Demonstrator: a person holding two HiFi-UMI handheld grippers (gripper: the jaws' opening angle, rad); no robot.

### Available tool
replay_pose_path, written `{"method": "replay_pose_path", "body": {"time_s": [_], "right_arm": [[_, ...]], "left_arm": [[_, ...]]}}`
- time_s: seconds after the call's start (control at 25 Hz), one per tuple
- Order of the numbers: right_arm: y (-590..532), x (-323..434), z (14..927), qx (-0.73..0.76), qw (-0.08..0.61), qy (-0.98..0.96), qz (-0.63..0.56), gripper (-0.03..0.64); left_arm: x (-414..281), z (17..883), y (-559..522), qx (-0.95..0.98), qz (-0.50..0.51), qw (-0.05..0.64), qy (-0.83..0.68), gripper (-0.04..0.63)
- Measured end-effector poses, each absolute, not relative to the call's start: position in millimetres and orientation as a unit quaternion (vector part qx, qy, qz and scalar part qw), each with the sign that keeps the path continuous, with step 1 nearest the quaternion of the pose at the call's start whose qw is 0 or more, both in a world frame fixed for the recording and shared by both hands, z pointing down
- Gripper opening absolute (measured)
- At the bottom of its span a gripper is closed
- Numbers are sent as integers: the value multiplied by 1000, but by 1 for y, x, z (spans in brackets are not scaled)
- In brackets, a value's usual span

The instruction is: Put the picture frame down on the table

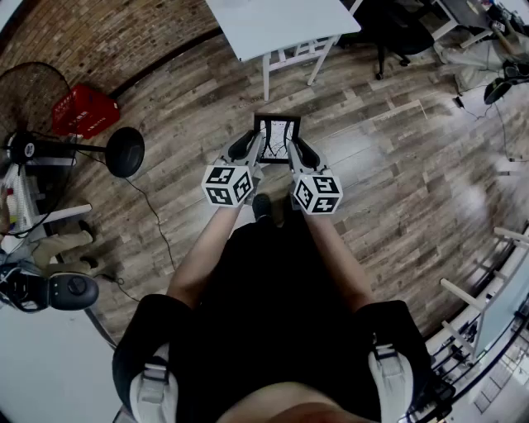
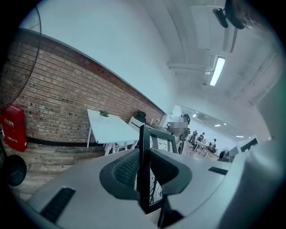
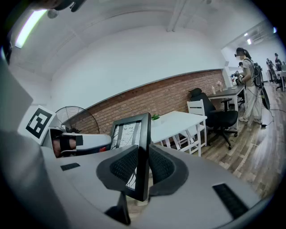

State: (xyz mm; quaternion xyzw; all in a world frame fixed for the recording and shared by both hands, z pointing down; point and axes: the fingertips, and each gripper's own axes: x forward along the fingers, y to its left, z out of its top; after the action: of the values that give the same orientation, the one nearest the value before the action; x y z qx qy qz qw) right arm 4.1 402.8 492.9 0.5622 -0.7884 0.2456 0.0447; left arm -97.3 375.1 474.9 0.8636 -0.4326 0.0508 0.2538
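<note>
Head view, looking steeply down: a person stands on a wood-plank floor (image 1: 388, 165) holding a small black picture frame (image 1: 276, 139) out in front, in mid-air, between two hand-held tools. The left gripper (image 1: 247, 149) is clamped on the frame's left side rail and the right gripper (image 1: 302, 152) on its right side rail. Each gripper view shows ribbed pads closed flat against the front and back of the thin edge, and nothing else is between them. The frame holds a pale print with dark lines. It looks stiff, slim and probably light, and any glazing on the front would be fragile. Its smooth edges might slip, so the two opposite side rails seem the sensible places to hold it. A white table (image 1: 281, 25) stands just ahead of the frame and apart from it. Its top looks bare except for a small green plant (image 3: 155, 117). A white chair (image 1: 293, 56) is tucked beside the table. The room is an open office with a brick wall (image 1: 99, 33), a standing fan (image 1: 33, 95), a red box (image 1: 83, 109) and a black office chair (image 1: 388, 33). Other people are visible far off.
</note>
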Motion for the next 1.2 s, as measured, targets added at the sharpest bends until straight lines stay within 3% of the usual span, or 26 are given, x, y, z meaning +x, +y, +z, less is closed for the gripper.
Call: {"method": "replay_pose_path", "body": {"time_s": [1.2], "right_arm": [[391, -4, 503, 550, 29, -788, 273, 72]], "left_arm": [[-107, 484, 365, 862, 58, 257, -434, 81]]}}
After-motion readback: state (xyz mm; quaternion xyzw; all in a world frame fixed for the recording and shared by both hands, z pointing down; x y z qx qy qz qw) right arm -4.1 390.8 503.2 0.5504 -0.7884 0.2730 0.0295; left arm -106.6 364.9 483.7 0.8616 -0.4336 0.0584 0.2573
